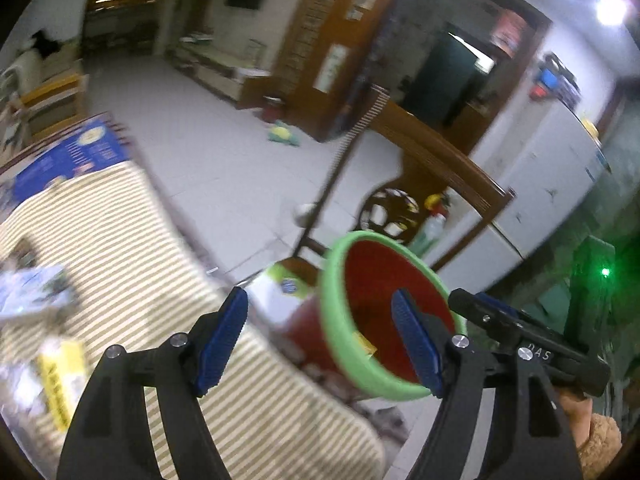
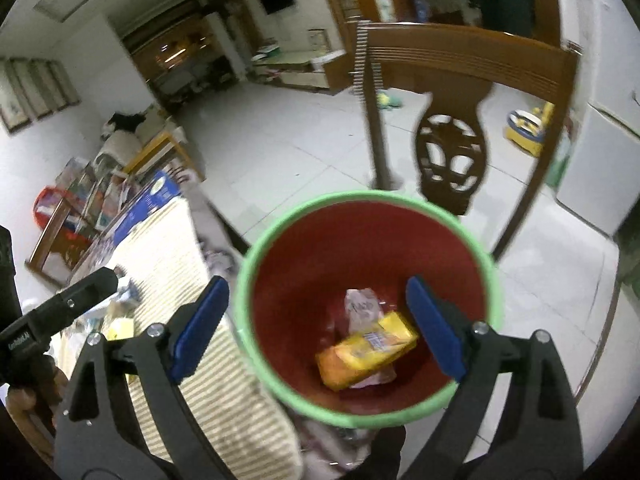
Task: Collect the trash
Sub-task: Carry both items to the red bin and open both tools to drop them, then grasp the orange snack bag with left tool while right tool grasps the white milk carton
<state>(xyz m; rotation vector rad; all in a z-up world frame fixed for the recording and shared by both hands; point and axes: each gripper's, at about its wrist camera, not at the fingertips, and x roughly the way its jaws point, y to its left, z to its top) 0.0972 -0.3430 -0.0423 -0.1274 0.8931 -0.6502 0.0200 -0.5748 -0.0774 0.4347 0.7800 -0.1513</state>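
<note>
Right now both tongs stand spread, with nothing pinched between their blue pads.

Seen from the right wrist, the right tongs (image 2: pixel 316 328) hang directly over the mouth of a red bin with a green rim (image 2: pixel 486 264). Its left pad (image 2: pixel 198 326) lies outside the rim, over the striped table (image 2: pixel 172 240), while the right one sits over the bin's inside. Neither pad touches the bin. Between and just below the tongs, on the bin's floor, lies a yellow packet (image 2: pixel 366 350) on top of a pale crumpled wrapper (image 2: pixel 362 304).

From the left wrist, the left tongs (image 1: pixel 320 344) are open too, and empty. The same bin (image 1: pixel 340 320) shows tilted, its near rim between the pads; the right pad (image 1: pixel 416 344) overlaps the opening, though whether it touches the rim cannot be told through the blur. A scrap of yellow (image 1: pixel 364 346) peeks from inside. To the left of these tongs, on the table's striped cloth (image 1: pixel 120 240), lie a yellow-labelled packet (image 1: pixel 60 380) and a blurred pale wrapper (image 1: pixel 32 292). Beyond the bin stands a carved wooden chair (image 2: pixel 452 152).
</note>
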